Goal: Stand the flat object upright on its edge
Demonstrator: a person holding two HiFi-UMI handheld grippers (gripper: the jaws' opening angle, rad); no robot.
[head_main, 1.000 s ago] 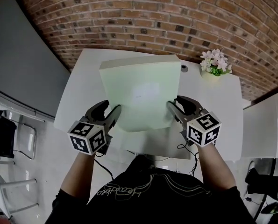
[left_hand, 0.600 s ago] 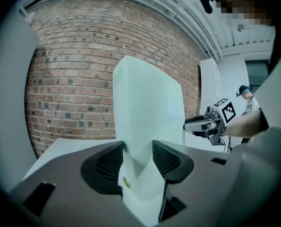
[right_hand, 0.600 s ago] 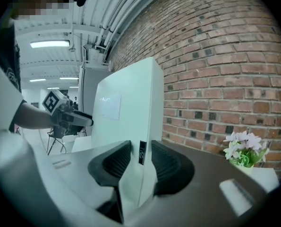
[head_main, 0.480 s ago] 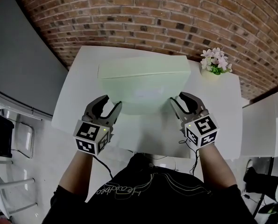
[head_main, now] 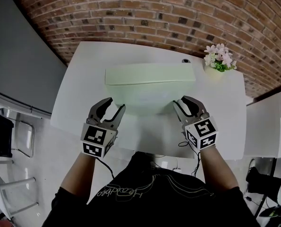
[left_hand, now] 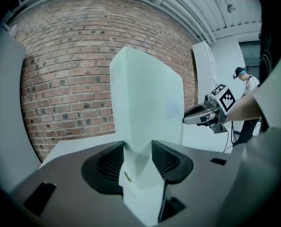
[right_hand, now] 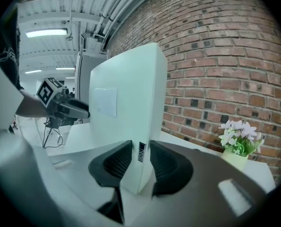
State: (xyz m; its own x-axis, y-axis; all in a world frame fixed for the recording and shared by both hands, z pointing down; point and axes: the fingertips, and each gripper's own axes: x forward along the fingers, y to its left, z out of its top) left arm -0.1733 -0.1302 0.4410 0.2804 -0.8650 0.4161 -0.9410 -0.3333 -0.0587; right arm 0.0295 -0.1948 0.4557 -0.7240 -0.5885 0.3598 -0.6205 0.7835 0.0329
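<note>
A flat pale green box (head_main: pixel 149 74) stands upright on its long edge across the white table (head_main: pixel 81 91). Its broad face is turned toward me. My left gripper (head_main: pixel 115 104) has its jaws on the box's left end and is still closing. In the left gripper view the box (left_hand: pixel 145 89) fills the gap between the ribbed pads (left_hand: pixel 113 162). My right gripper (head_main: pixel 180 101) grips the right end and is closing too. In the right gripper view the box's narrow edge (right_hand: pixel 147 103) sits between that gripper's pads (right_hand: pixel 165 163).
A small pot of pink-white flowers (head_main: pixel 219 60) stands at the table's far right corner, close to the box's right end. A small dark disc (head_main: pixel 185 60) lies behind the box. A brick wall (head_main: pixel 145 18) runs behind the table. A chair (head_main: pixel 17 141) is off to the left.
The box has swung from a tilted, face-up pose to standing on its edge, and it now sits further back. Both grippers stayed on its ends and moved slightly inward.
</note>
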